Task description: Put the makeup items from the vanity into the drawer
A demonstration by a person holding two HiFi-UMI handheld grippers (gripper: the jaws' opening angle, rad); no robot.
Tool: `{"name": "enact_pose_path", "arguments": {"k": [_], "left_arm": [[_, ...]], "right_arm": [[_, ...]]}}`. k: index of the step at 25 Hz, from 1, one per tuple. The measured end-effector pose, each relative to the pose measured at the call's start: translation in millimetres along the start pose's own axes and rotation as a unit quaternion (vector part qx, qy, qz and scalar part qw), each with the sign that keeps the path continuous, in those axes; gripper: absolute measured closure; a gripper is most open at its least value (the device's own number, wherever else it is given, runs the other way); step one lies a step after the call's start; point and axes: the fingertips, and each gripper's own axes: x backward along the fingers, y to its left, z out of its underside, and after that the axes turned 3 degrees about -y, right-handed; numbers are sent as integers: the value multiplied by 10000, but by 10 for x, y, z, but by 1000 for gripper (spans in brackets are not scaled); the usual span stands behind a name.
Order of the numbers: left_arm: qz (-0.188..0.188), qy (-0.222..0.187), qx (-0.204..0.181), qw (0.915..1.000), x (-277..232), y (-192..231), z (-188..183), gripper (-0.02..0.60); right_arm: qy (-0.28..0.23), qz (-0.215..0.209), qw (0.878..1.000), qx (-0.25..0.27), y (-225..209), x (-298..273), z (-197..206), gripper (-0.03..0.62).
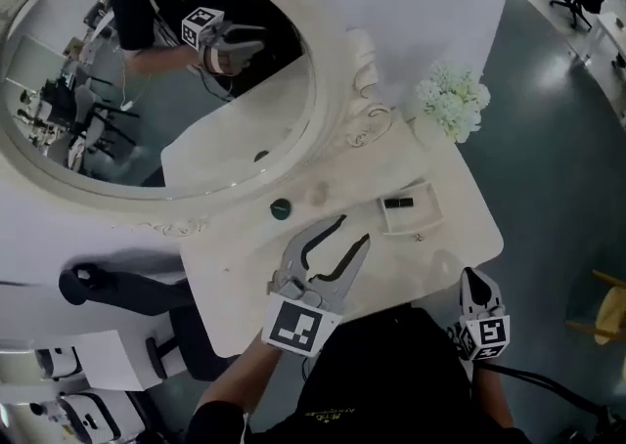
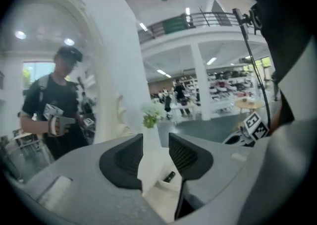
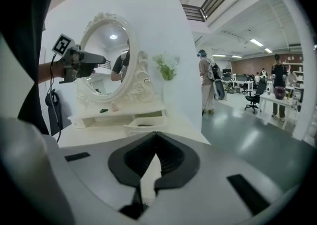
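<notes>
An oval mirror point(image 1: 88, 154) in an ornate white frame fills the upper left of the head view, standing on a white surface point(image 1: 430, 271). Its glass reflects a person holding tongs.

On the vanity ledge just below the mirror's lower rim lie two makeup items, close together but apart. One is a small dark green round piece point(image 1: 281, 207). Just to its right is a smaller pale piece point(image 1: 316, 195).

Near the surface's front edge, the left tongs point(image 1: 356, 228) are held above the surface, pointing toward the mirror. Their two arms stand apart, with nothing between them. The left gripper view shows the same open gap point(image 2: 156, 140).

To the right, the vanity's small white drawer point(image 1: 435, 205) is pulled open over the surface. A slim black tube point(image 1: 398, 202) lies inside it.

A bunch of white flowers point(image 1: 452, 100) stands at the surface's far right corner, beside the mirror frame.

The right tongs point(image 1: 476, 278) are held at the surface's front right corner. Their arms are together at the tips and grip nothing, as the right gripper view shows point(image 3: 156, 137).
</notes>
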Motion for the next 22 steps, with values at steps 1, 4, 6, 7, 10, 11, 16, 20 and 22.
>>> {"name": "enact_pose_path", "arguments": {"k": [1, 4, 6, 7, 10, 11, 16, 20, 22], "left_arm": [[-365, -256, 30, 9990, 186, 89, 19, 415], [-1251, -479, 555, 9894, 729, 260, 261, 432], [-1642, -636, 628, 9824, 989, 312, 363, 439], [-1785, -733, 604, 9794, 1091, 323, 398, 442], [-2013, -934, 404, 9742, 1359, 291, 526, 443], [-2064, -971, 343, 9730, 1435, 274, 582, 443], [-2315, -956, 315, 9676, 1700, 241, 862, 446], [-2388, -970, 267, 9658, 1824, 143, 1041, 446], [-2416, -984, 289, 9649, 1861, 110, 1126, 446]], "right_arm": [[-71, -97, 9999, 101, 46, -43, -101, 591], [-216, -382, 9986, 299, 303, -117, -297, 591], [-257, -626, 9968, 426, 441, -185, -370, 591], [-272, -733, 9957, 493, 506, -218, -421, 592], [-358, -976, 9922, 689, 762, -259, -589, 591], [-408, -1060, 9907, 749, 844, -272, -632, 592], [-522, -1357, 9852, 906, 1124, -362, -673, 592], [-497, -1515, 9825, 961, 1323, -393, -673, 591], [-521, -1583, 9806, 1032, 1397, -415, -706, 591]]}}
